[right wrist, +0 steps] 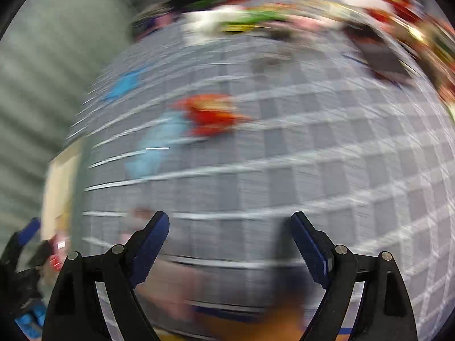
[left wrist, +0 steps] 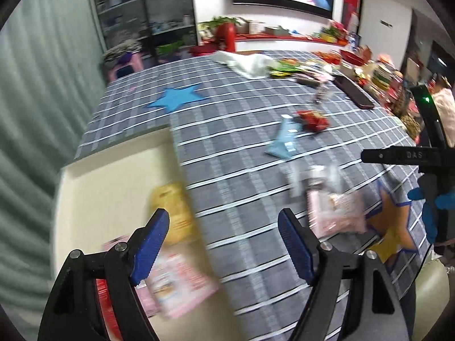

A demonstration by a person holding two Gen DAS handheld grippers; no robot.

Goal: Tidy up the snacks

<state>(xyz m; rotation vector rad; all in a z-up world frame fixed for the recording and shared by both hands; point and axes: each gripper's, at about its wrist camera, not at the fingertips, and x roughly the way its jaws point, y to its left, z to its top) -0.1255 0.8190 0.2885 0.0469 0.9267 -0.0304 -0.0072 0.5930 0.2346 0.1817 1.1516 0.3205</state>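
Checked tablecloth (left wrist: 241, 170), pink snack packet (left wrist: 335, 213) beside open hand-held gripper (left wrist: 224, 236)

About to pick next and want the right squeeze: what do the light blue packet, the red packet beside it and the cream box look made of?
Light blue packet: thin plastic film, apparently matte; lies flat.
Red packet: crinkled glossy film or foil, with creases and highlights.
Cream box: probably matte cardboard with straight stiff walls; blur leaves it open.

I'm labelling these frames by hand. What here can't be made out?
- Right wrist view: motion blur smears the red packet and light blue packet; no print readable.
- Left wrist view: the pink packet is blurred; the left gripper hides part of the box contents.
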